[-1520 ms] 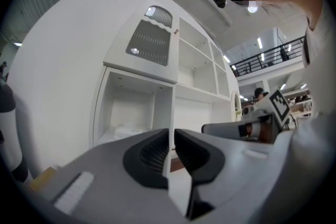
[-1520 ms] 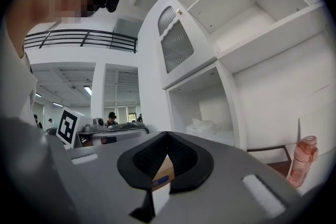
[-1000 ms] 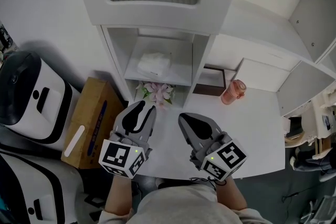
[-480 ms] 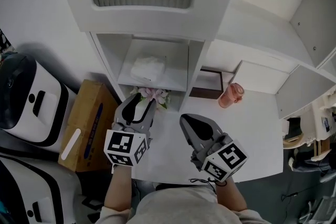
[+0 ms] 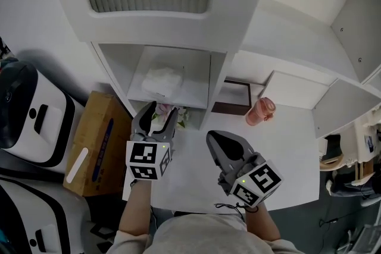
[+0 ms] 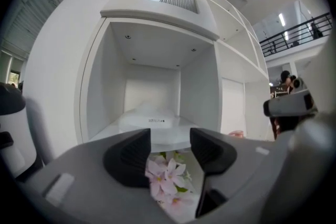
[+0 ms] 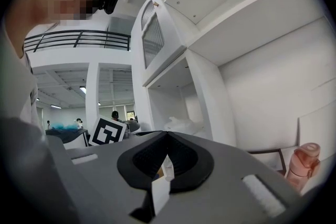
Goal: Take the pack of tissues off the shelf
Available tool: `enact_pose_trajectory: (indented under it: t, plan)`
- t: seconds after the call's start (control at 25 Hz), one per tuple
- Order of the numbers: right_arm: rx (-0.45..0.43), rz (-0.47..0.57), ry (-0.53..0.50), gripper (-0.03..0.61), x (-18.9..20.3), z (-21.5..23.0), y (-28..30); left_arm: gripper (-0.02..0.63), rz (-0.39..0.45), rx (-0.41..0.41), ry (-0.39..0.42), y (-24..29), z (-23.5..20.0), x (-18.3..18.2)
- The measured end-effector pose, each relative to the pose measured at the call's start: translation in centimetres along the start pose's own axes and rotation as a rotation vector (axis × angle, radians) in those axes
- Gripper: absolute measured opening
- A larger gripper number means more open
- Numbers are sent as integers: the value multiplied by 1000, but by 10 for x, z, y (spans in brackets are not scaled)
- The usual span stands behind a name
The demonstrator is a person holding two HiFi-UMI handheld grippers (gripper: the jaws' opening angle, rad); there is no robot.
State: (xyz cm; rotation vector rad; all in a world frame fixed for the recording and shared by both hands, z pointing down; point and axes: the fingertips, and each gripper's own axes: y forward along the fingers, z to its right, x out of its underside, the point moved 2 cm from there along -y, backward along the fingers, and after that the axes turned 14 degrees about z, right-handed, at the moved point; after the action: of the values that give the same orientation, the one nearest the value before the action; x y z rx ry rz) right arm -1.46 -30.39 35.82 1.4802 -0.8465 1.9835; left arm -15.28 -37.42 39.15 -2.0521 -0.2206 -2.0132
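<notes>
The white pack of tissues (image 5: pixel 161 80) lies on the low shelf board (image 5: pixel 199 95) of the white cabinet. My left gripper (image 5: pixel 159 113) points at the shelf opening just below and in front of the pack. Its jaws are opening and nothing is between them. In the left gripper view the pack (image 6: pixel 152 119) sits straight ahead above the left gripper (image 6: pixel 170 147), with pink flowers (image 6: pixel 167 176) seen through the gap. My right gripper (image 5: pixel 215 138) hovers over the white table, shut and empty. The right gripper view has the right gripper (image 7: pixel 167 136) low and the pack (image 7: pixel 181 124) beyond it.
Pink artificial flowers (image 5: pixel 178 117) stand under the shelf board. A dark picture frame (image 5: pixel 233 98) and a pink bottle (image 5: pixel 261 111) are on the table to the right. A cardboard box (image 5: pixel 95 146) and a white appliance (image 5: pixel 30 110) sit at the left.
My left gripper has moved forward to the shelf opening and its jaws have spread wider. The right gripper has stayed in place.
</notes>
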Motion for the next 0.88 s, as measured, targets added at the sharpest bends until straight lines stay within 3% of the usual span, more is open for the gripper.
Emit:
enact_pose_trajectory:
  t: [0.44,0.64,0.88]
  plan:
    - [16,-4,13,1,-1,27,2,242,-40,-78,30,30,-8,14]
    - [19,-4,21,2,1,35,3,107,-52,-121,21,34,-20,18]
    - [14,-6,31,2,3,35,4,21,-25,-118,22,32,-20,11]
